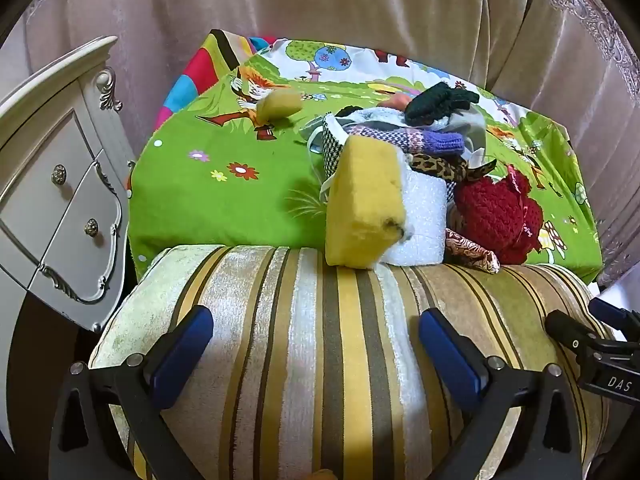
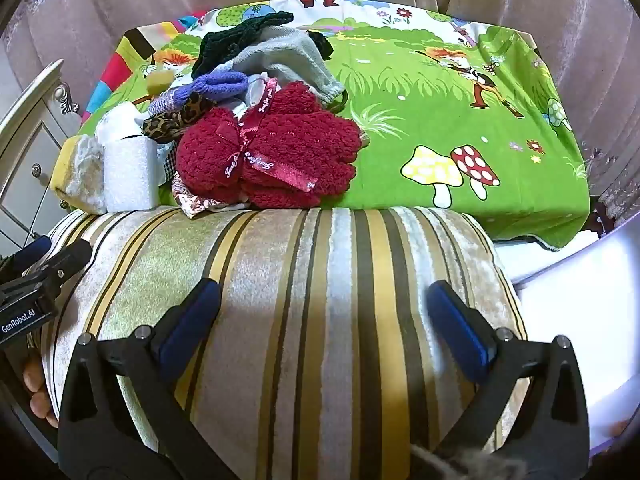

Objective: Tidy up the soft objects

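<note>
While both grippers' fingers are held wide apart and empty, the left gripper (image 1: 316, 344) and right gripper (image 2: 324, 320) hover over a striped cushion (image 2: 304, 300). Little appears sorted: the red gloves (image 2: 272, 160), yellow sponge (image 1: 364, 212) and white foam block (image 1: 424, 220) are heaped by an overfull basket (image 1: 334, 148).

Striped gold-brown cushion (image 1: 320, 340); green cartoon sheet (image 2: 440, 120); red gloves (image 2: 272, 160); yellow sponge (image 1: 364, 208).

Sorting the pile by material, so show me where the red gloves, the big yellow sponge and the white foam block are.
red gloves (image 2: 280, 152): right wrist view, on the fluffy knit.
yellow sponge (image 1: 366, 204): left wrist view, on its broad front face.
white foam block (image 1: 426, 220): left wrist view, on its front face.
</note>
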Action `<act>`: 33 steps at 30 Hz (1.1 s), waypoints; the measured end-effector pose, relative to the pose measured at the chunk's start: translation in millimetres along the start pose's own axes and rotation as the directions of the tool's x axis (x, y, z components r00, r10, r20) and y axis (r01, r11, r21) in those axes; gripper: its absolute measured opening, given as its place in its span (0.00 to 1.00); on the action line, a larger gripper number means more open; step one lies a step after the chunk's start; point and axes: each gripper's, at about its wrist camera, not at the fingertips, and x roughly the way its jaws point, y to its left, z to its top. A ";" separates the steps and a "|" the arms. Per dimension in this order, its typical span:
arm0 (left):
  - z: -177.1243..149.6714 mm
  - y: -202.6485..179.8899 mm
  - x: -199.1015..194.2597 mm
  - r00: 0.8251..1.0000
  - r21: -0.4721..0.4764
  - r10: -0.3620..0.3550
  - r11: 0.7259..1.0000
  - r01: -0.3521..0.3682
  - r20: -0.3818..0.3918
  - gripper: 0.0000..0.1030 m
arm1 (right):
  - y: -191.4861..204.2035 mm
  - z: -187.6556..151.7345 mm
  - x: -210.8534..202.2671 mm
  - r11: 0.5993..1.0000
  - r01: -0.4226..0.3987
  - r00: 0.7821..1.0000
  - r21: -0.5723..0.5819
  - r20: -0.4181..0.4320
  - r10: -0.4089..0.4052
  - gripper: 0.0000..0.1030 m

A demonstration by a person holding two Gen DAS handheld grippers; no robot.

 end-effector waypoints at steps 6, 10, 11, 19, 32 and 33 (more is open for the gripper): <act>-3.2 -1.2 -2.4 1.000 0.007 0.010 1.000 -0.010 0.014 1.00 | 0.3 0.0 0.2 1.000 -0.003 1.000 0.000 -0.001 0.003 1.00; -0.4 0.0 0.1 1.000 0.010 0.016 1.000 -0.016 0.001 1.00 | 0.1 1.0 0.3 1.000 -0.002 1.000 0.000 -0.001 0.002 1.00; -0.1 -0.6 0.3 1.000 0.012 0.018 1.000 -0.018 -0.001 1.00 | -0.8 0.8 0.2 1.000 -0.002 1.000 0.000 -0.001 0.002 1.00; 1.5 1.2 0.4 1.000 0.012 0.017 1.000 -0.017 -0.003 1.00 | -0.6 -0.1 0.7 1.000 0.000 1.000 -0.002 -0.003 0.000 1.00; 0.5 0.3 0.0 1.000 0.011 0.021 1.000 -0.021 -0.001 1.00 | -0.9 0.7 1.7 1.000 0.002 1.000 -0.003 -0.003 -0.002 1.00; 0.6 0.2 0.0 1.000 0.011 0.021 1.000 -0.021 -0.002 1.00 | -1.0 1.0 1.7 1.000 0.002 1.000 -0.003 -0.003 -0.002 1.00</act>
